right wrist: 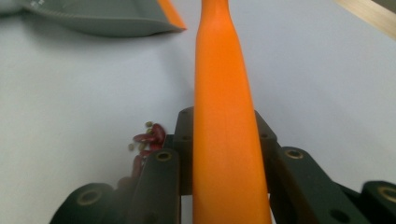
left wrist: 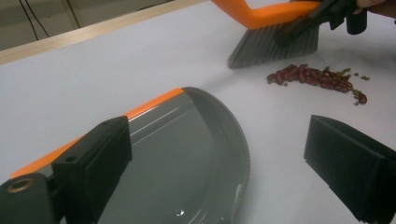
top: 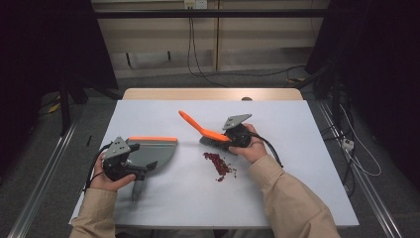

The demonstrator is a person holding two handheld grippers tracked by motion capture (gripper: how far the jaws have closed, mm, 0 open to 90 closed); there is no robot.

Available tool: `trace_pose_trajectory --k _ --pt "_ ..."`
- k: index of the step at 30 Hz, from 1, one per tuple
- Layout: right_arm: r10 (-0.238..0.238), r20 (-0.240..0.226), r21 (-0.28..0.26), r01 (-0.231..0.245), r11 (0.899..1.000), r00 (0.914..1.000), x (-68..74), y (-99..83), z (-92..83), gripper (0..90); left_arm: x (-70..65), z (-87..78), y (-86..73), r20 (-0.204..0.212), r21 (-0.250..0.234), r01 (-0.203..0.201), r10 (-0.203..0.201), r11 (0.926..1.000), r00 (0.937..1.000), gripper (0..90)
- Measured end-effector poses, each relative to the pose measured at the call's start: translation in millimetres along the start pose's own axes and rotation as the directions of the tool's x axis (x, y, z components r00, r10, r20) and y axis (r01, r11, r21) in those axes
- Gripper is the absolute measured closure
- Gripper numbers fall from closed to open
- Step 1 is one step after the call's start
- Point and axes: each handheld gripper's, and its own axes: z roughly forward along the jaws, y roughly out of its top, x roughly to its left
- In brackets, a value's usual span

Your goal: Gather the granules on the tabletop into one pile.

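A brush with an orange handle (top: 198, 127) and grey bristles (left wrist: 275, 44) stands on the white table just above a small heap of red beans (top: 218, 163). My right gripper (top: 229, 136) is shut on the handle close to the brush head; the handle (right wrist: 223, 93) runs up between its jaws, with beans (right wrist: 147, 140) to their left. A grey dustpan with an orange edge (top: 154, 150) lies at the left, its mouth turned away from the beans. My left gripper (top: 138, 168) hovers over the pan (left wrist: 187, 154), jaws wide apart and pressing on nothing.
A white sheet (top: 297, 173) covers the table, with a wooden strip (top: 213, 93) at its far edge. Cables hang on the wall and lie on the floor behind. Metal rails run along the floor on both sides.
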Motion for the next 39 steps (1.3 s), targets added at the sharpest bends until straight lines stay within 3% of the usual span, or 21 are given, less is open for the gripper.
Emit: trace_pose_trajectory --k 5,8,17,29,32,35,39 --pt "-0.061 -0.045 -0.006 0.061 0.998 0.9971 10.6 -2.7 -1.8 71.7 -0.7 0.2 0.2 0.002 -0.001 -0.002 0.002 1.0 1.0 7.6" --pt "-0.066 -0.084 -0.016 0.065 0.998 0.9943 15.3 -5.3 -5.0 71.7 -0.5 0.1 0.1 -0.001 0.001 -0.002 0.002 1.0 1.0 7.6" --pt "-0.084 -0.133 -0.028 0.081 0.996 0.9875 27.2 -10.6 -11.8 71.6 -0.9 -0.1 0.2 -0.001 0.002 -0.003 0.003 1.0 1.0 7.6" --pt "-0.112 -0.144 -0.039 0.107 0.993 0.9832 35.9 -13.3 -17.3 71.7 -1.7 -0.2 0.4 -0.002 0.002 -0.002 0.002 1.0 1.0 7.7" --pt "-0.109 -0.127 -0.048 0.104 0.993 0.9859 37.4 -12.3 -17.6 71.7 -1.4 -0.3 0.5 -0.002 0.006 -0.006 0.006 1.0 1.0 7.7" --pt "-0.085 -0.123 -0.079 0.076 0.994 0.9888 35.8 -11.2 -19.4 71.7 -1.4 -0.4 0.4 -0.001 0.005 -0.005 0.005 1.0 1.0 7.6" --pt "-0.039 -0.081 -0.109 0.03 0.994 0.996 35.4 -9.0 -27.5 71.7 -1.8 0.8 0.1 0.006 0.006 -0.005 0.005 1.0 1.0 7.7"
